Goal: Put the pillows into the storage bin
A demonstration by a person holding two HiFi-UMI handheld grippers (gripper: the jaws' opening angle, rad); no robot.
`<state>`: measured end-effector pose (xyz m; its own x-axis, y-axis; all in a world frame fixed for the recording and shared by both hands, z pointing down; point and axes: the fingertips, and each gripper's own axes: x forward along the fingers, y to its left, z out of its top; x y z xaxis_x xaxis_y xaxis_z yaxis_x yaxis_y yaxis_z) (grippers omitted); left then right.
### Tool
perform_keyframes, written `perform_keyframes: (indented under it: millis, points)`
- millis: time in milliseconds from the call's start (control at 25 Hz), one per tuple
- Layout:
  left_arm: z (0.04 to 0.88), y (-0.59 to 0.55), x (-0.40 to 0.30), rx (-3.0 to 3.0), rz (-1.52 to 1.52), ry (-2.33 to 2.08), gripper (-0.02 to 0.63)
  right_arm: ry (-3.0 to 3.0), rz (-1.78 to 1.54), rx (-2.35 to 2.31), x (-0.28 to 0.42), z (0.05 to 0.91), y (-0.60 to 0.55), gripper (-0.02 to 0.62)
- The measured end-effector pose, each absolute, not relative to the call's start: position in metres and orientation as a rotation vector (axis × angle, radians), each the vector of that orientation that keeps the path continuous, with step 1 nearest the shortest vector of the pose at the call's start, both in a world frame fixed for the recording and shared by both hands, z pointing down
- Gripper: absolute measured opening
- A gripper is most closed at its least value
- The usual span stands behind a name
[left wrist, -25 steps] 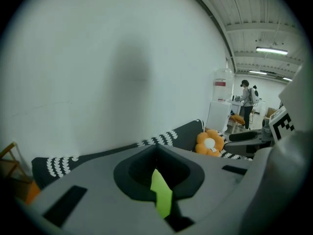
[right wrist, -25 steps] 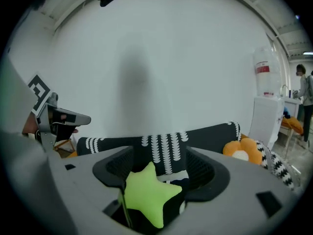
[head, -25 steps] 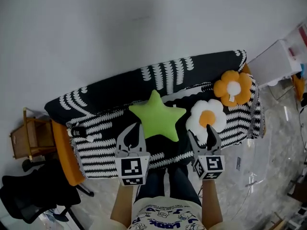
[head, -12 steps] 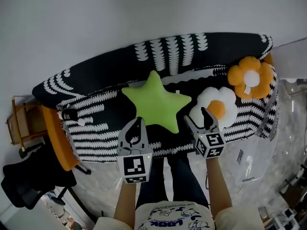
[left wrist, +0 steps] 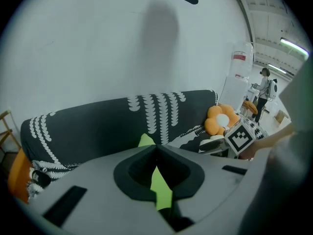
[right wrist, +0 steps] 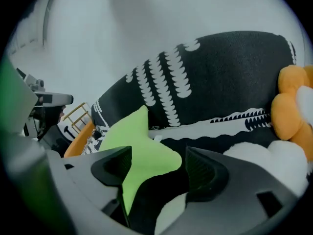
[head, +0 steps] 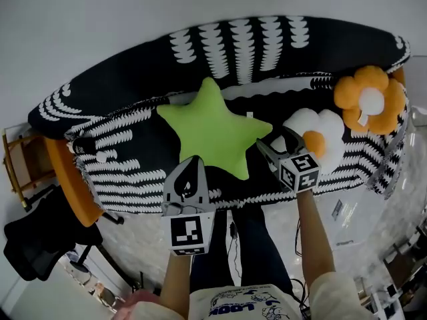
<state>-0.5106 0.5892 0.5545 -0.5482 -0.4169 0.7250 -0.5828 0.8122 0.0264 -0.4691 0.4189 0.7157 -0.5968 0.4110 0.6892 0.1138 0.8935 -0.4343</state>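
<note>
A green star pillow (head: 213,129) lies in the middle of the black-and-white sofa (head: 133,112). To its right lies a white flower pillow with an orange centre (head: 319,133), and an orange flower pillow (head: 370,99) rests at the sofa's right end. My left gripper (head: 194,160) hovers before the star's lower edge, shut and empty; the star (left wrist: 161,192) shows behind its closed jaws (left wrist: 156,148). My right gripper (head: 280,141) hangs between the star (right wrist: 142,151) and the white pillow (right wrist: 274,155). Its jaws (right wrist: 159,163) are opening wide, with nothing between them. No storage bin is in view.
A wooden chair (head: 17,169) and an orange cushion edge (head: 67,185) sit at the sofa's left end, with a black office chair (head: 33,239) below them. A small black-and-white object (head: 87,145) lies on the seat. A person (left wrist: 266,84) stands far right.
Both grippers have moved forward to the sofa; the pillows now look larger and nearer. The right gripper has swung up beside the white flower pillow, and its jaws have spread a little.
</note>
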Motion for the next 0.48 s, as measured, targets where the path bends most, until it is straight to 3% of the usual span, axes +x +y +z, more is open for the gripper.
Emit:
perform_keyframes:
  millis: [480]
  points:
    - [0.603, 0.584, -0.495, 0.714, 0.281, -2.141, 0.013, -1.938, 0.565, -0.745, -0.470, 0.771, 0.435, 0.365]
